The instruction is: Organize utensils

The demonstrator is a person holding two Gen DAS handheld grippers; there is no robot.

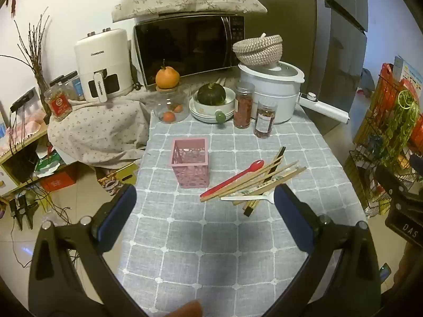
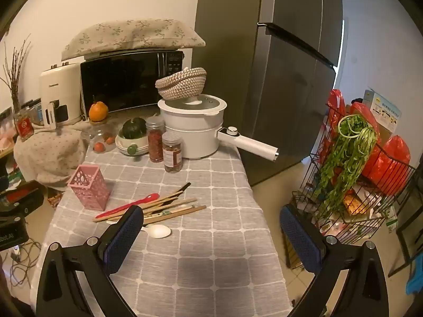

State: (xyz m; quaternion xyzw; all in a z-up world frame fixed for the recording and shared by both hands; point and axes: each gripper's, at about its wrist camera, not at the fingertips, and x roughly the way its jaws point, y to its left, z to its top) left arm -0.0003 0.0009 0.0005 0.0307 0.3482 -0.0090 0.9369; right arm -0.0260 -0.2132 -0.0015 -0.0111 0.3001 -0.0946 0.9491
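A pink holder (image 1: 191, 164) with little holes in its sides stands upright and empty on the grey checked tablecloth (image 1: 211, 237). Just beside it lies a messy pile: a long red spoon (image 1: 232, 178), some wooden chopsticks (image 1: 260, 178) crossing each other, and 1 dark stick (image 1: 276, 162) poking out. A white spoon (image 2: 158, 230) lies flat at the near edge of the pile.

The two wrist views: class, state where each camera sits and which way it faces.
Left wrist view: on the left gripper, facing down the checked grey tablecloth toward the pink perforated plastic holder; both open fingers show.
Right wrist view: on the right gripper, facing table edge and tall grey fridge; both open fingers show.
Shared: holder, red plastic spoon, wooden chopsticks, white plastic spoon.
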